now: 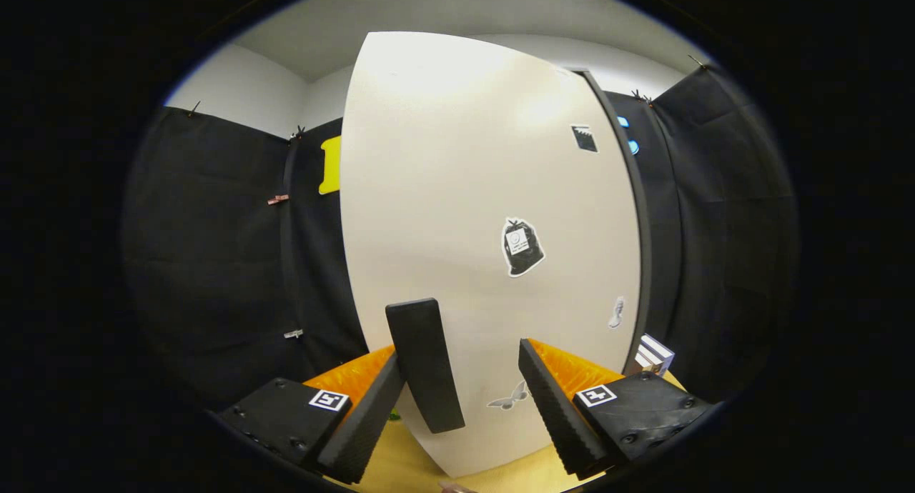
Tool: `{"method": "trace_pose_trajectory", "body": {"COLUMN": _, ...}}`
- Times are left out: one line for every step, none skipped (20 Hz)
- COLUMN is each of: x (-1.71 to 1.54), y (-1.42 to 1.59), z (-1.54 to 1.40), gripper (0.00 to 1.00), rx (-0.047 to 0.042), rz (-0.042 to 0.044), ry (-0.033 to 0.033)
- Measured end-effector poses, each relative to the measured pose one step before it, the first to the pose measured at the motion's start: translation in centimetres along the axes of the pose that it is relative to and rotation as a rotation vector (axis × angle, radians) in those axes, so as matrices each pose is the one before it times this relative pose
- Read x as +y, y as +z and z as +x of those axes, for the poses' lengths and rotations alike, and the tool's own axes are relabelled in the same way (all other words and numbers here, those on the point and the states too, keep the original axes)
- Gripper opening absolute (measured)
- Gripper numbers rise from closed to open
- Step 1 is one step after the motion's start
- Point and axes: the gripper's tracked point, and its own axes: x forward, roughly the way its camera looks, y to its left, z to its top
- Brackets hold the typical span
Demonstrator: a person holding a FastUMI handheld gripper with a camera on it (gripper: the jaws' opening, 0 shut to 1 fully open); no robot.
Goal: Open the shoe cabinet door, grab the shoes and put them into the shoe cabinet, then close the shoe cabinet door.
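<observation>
Black cloth walls enclose the booth beneath white upper walls and ceiling. Shoe cabinet door, pale with stickers, stands upright on a yellowish floor. Its dark handle sits between the gripper fingers, which are spread wide; left finger close beside it, contact uncertain.

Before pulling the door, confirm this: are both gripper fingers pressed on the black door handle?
No. The gripper is open; the black handle stands between its fingers, with a gap to one finger.
</observation>
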Motion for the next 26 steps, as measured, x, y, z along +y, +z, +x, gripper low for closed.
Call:
{"method": "trace_pose_trajectory", "body": {"x": 0.303, "y": -0.129, "z": 1.082, "gripper": 1.0, "rx": 0.0017, "rz": -0.00352, "ry": -0.00456}}
{"method": "trace_pose_trajectory", "body": {"x": 0.499, "y": -0.067, "z": 1.197, "gripper": 1.0, "rx": 0.00317, "rz": -0.001, "ry": -0.00322}}
{"method": "trace_pose_trajectory", "body": {"x": 0.366, "y": -0.092, "z": 0.672, "gripper": 0.99, "rx": 0.00138, "rz": -0.00054, "ry": 0.00054}}
{"method": "trace_pose_trajectory", "body": {"x": 0.019, "y": 0.291, "z": 1.111, "gripper": 0.99, "rx": -0.01595, "rz": -0.00041, "ry": -0.00996}}
{"method": "trace_pose_trajectory", "body": {"x": 0.14, "y": 0.065, "z": 0.779, "gripper": 0.96, "rx": -0.00636, "rz": -0.00006, "ry": -0.00881}}
{"method": "trace_pose_trajectory", "body": {"x": 0.26, "y": -0.187, "z": 0.749, "gripper": 0.97, "rx": 0.00003, "rz": -0.00115, "ry": -0.00671}}
{"method": "trace_pose_trajectory", "body": {"x": 0.109, "y": -0.061, "z": 0.588, "gripper": 0.97, "rx": -0.00549, "rz": -0.00173, "ry": -0.0082}}
{"method": "trace_pose_trajectory", "body": {"x": 0.069, "y": -0.004, "z": 0.622, "gripper": 0.98, "rx": -0.00372, "rz": -0.00338, "ry": -0.00938}}
{"method": "trace_pose_trajectory", "body": {"x": 0.044, "y": 0.015, "z": 0.59, "gripper": 0.97, "rx": -0.00289, "rz": -0.00265, "ry": -0.00844}}
{"method": "trace_pose_trajectory", "body": {"x": 0.012, "y": 0.062, "z": 0.645, "gripper": 0.97, "rx": -0.00283, "rz": -0.0021, "ry": -0.00803}}
{"method": "trace_pose_trajectory", "body": {"x": -0.018, "y": -0.025, "z": 0.552, "gripper": 0.97, "rx": 0.00089, "rz": -0.00338, "ry": -0.00941}}
{"method": "trace_pose_trajectory", "body": {"x": -0.121, "y": 0.112, "z": 0.569, "gripper": 0.97, "rx": -0.0039, "rz": -0.00487, "ry": -0.01017}}
{"method": "trace_pose_trajectory", "body": {"x": 0.011, "y": 0.08, "z": 0.39, "gripper": 0.98, "rx": -0.00367, "rz": -0.00956, "ry": -0.00858}}
{"method": "trace_pose_trajectory", "body": {"x": 0.165, "y": 0.027, "z": 0.25, "gripper": 0.97, "rx": -0.00558, "rz": -0.01054, "ry": -0.00688}}
{"method": "trace_pose_trajectory", "body": {"x": 0.011, "y": 0.057, "z": 0.344, "gripper": 0.97, "rx": -0.00398, "rz": -0.0098, "ry": -0.00349}}
{"method": "trace_pose_trajectory", "body": {"x": 0.013, "y": 0.091, "z": 0.29, "gripper": 0.97, "rx": -0.00467, "rz": -0.00837, "ry": -0.00344}}
{"method": "trace_pose_trajectory", "body": {"x": -0.019, "y": 0.0, "z": 0.26, "gripper": 0.97, "rx": -0.00138, "rz": -0.00623, "ry": -0.00392}}
{"method": "trace_pose_trajectory", "body": {"x": 0.037, "y": -0.006, "z": 0.331, "gripper": 0.97, "rx": 0.00033, "rz": -0.0032, "ry": -0.00318}}
{"method": "trace_pose_trajectory", "body": {"x": 0.022, "y": -0.038, "z": 0.245, "gripper": 0.97, "rx": 0.00054, "rz": -0.00122, "ry": -0.00233}}
{"method": "trace_pose_trajectory", "body": {"x": 0.049, "y": -0.068, "z": 0.246, "gripper": 0.97, "rx": 0.00231, "rz": -0.00123, "ry": -0.00245}}
{"method": "trace_pose_trajectory", "body": {"x": -0.086, "y": -0.008, "z": 0.285, "gripper": 0.97, "rx": -0.00002, "rz": -0.00226, "ry": -0.00724}}
{"method": "trace_pose_trajectory", "body": {"x": -0.027, "y": -0.008, "z": 0.192, "gripper": 0.97, "rx": 0.00031, "rz": -0.00301, "ry": -0.00636}}
{"method": "trace_pose_trajectory", "body": {"x": 0.056, "y": -0.109, "z": 0.102, "gripper": 0.98, "rx": 0.00224, "rz": -0.00054, "ry": 0.0029}}
{"method": "trace_pose_trajectory", "body": {"x": 0.156, "y": -0.063, "z": -0.126, "gripper": 0.98, "rx": 0.00411, "rz": 0.00013, "ry": 0.00276}}
{"method": "trace_pose_trajectory", "body": {"x": -0.046, "y": -0.024, "z": -0.152, "gripper": 0.99, "rx": 0.00107, "rz": -0.00194, "ry": -0.00008}}
{"method": "trace_pose_trajectory", "body": {"x": 0.035, "y": 0.286, "z": -0.258, "gripper": 0.99, "rx": -0.01057, "rz": -0.00271, "ry": -0.00037}}
